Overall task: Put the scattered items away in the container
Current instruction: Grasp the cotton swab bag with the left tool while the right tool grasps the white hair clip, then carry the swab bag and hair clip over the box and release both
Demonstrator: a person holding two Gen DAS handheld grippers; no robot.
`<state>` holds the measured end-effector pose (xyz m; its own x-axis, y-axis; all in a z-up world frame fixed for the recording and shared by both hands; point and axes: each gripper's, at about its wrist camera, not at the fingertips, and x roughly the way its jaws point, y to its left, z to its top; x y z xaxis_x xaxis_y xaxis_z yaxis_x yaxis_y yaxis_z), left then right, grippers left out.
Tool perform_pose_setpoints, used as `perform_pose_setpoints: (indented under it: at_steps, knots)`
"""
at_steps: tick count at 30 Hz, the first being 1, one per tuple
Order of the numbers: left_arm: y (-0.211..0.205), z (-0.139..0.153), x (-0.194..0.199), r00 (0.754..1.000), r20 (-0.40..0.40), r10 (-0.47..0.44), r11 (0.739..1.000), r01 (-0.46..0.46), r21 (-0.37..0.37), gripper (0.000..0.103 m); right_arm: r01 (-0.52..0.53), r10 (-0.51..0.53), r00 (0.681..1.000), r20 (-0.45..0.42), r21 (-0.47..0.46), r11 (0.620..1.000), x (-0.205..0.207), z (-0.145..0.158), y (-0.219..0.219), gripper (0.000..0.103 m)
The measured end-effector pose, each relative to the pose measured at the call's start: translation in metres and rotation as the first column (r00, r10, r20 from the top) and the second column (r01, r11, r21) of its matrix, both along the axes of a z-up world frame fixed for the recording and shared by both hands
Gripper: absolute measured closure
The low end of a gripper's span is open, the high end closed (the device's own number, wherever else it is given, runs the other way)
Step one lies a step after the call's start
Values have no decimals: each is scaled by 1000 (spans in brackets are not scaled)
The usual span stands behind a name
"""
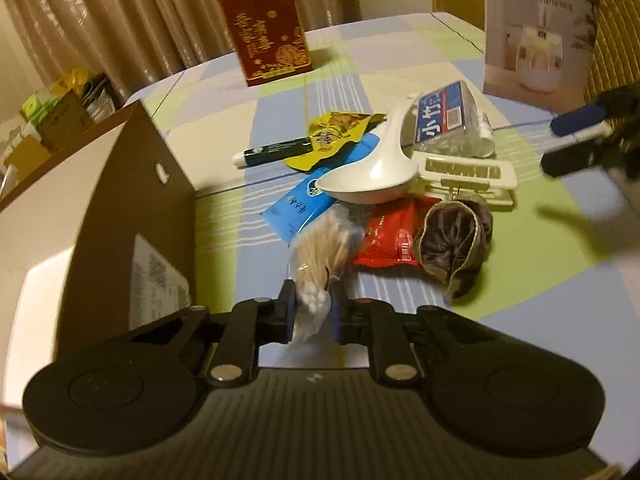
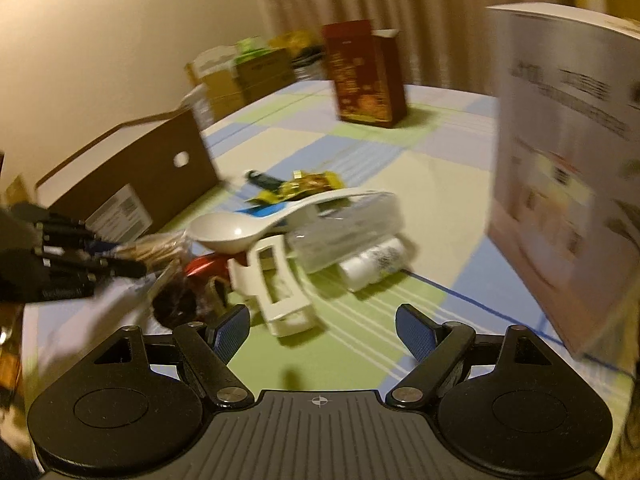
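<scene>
My left gripper (image 1: pixel 314 300) is shut on a clear bag of cotton swabs (image 1: pixel 324 248), lifted just off the pile; it also shows in the right wrist view (image 2: pixel 156 250). The brown cardboard container (image 1: pixel 120 208) stands open to its left. The pile holds a white spoon (image 1: pixel 372 172), blue packet (image 1: pixel 308 204), red packet (image 1: pixel 388 236), dark pouch (image 1: pixel 452 240), white plastic clip (image 1: pixel 468 176), clear tissue pack (image 1: pixel 452 124), yellow snack packet (image 1: pixel 332 136) and dark tube (image 1: pixel 272 152). My right gripper (image 2: pixel 322 332) is open and empty, above the cloth near the white clip (image 2: pixel 276 288).
A red tin box (image 1: pixel 268 28) stands at the back of the checked tablecloth (image 1: pixel 520 264). A tall white humidifier box (image 1: pixel 536 32) stands at the right, close to my right gripper (image 1: pixel 580 140). Cardboard boxes (image 1: pixel 52 120) sit beyond the table's left edge.
</scene>
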<state>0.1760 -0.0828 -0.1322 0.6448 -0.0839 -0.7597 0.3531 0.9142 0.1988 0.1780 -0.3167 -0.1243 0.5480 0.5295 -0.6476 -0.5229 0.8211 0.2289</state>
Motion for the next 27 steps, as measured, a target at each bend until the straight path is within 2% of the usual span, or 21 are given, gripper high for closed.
perform_pose_setpoints:
  at_steps: [2, 6, 10, 12, 17, 18, 23, 27]
  knots:
    - [5, 6, -5, 1000, -10, 17, 999, -17, -36, 90, -57, 57, 998, -13, 1, 998, 5, -4, 6, 36]
    - [11, 12, -14, 999, -15, 45, 998, -45, -42, 90, -136, 136, 991, -2, -11, 991, 15, -12, 15, 36]
    - [19, 16, -18, 996, -37, 79, 994, -82, -79, 90, -206, 206, 979, 2, -34, 978, 23, -18, 25, 39]
    - [21, 18, -21, 995, -40, 91, 992, -94, -85, 90, -246, 246, 969, -5, -34, 969, 29, -23, 30, 58]
    - [23, 19, -26, 993, -47, 110, 990, -114, -87, 90, -272, 273, 962, 9, -56, 961, 33, -31, 37, 59]
    - [23, 19, -28, 992, -48, 113, 989, -117, -87, 90, -273, 274, 962, 17, -62, 960, 32, -31, 38, 69]
    - [24, 20, -33, 991, -53, 124, 988, -128, -85, 90, -290, 293, 956, 27, -93, 953, 23, -29, 39, 69]
    - [24, 22, -35, 990, -52, 133, 987, -137, -85, 90, -265, 266, 963, 30, -56, 963, 9, -21, 32, 69]
